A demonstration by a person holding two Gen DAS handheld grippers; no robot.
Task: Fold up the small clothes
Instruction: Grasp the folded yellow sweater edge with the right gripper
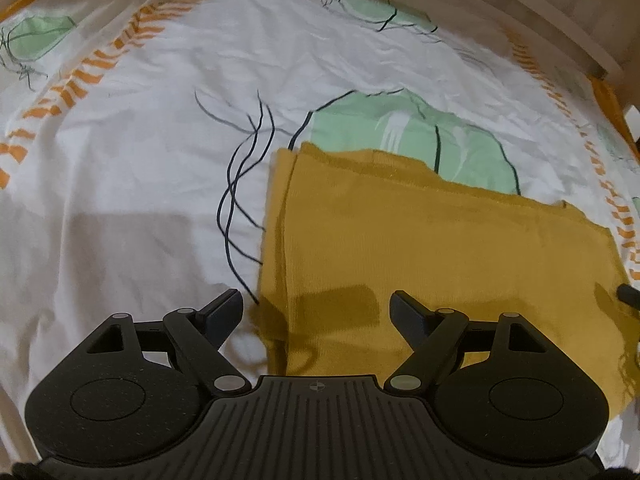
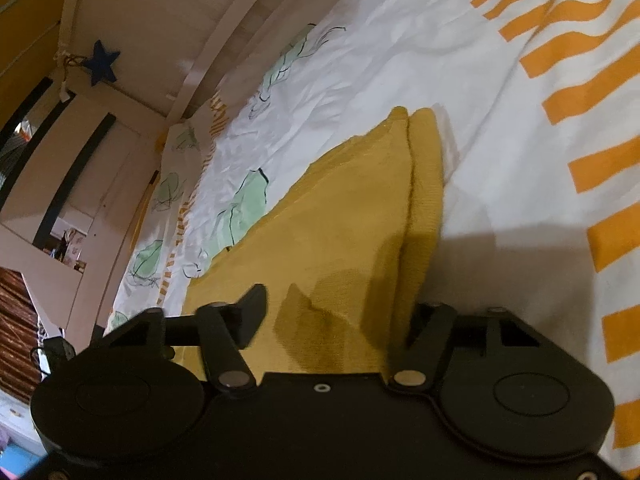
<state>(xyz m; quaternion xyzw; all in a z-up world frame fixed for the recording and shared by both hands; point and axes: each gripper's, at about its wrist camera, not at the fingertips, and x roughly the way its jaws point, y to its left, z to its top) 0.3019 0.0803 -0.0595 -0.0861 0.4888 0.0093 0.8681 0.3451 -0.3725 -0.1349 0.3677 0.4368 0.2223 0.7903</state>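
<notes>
Both grippers agape over mustard cloth (image 1: pixel 420 240) on bedsheet (image 1: pixel 160 160).

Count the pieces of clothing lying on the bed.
1: a mustard-yellow knitted garment, already folded over, lies on the white patterned bedsheet beneath both open grippers. Further clothes could lie outside both views.

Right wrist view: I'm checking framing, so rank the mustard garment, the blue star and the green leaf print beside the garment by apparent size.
1. mustard garment, though nearness inflates it
2. green leaf print
3. blue star, farthest off
</notes>
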